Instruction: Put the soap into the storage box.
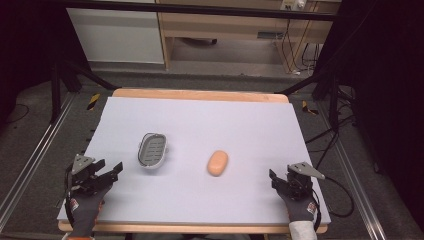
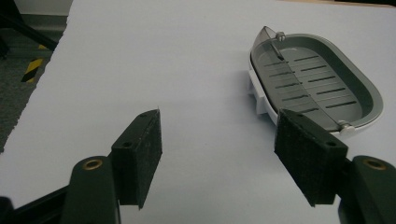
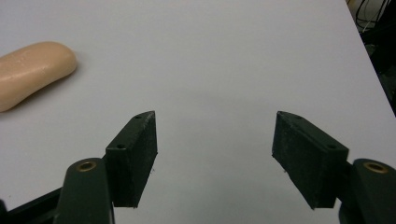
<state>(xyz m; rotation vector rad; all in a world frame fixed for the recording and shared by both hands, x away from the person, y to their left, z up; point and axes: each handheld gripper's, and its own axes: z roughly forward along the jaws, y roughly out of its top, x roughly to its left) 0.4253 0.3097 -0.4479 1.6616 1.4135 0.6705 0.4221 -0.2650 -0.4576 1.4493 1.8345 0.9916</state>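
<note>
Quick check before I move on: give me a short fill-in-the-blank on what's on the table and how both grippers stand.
1. The soap lies on the table, to the ____ of the soap dish in the high view.
2. The soap dish holds ____.
3. Both the left gripper and the right gripper have their jaws ____.

Missing words: right; nothing; open

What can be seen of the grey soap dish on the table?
The soap dish is an oval tray, seemingly plastic: a grey slotted insert with rows of short drain slits sits inside a white outer base. A clear hinged lid stands open along one long side, pinned at both ends. The dish is empty and rests flat on the white table cover, left of the peach soap bar and apart from it. The open left gripper sits just short of it; nothing touches it.
</note>
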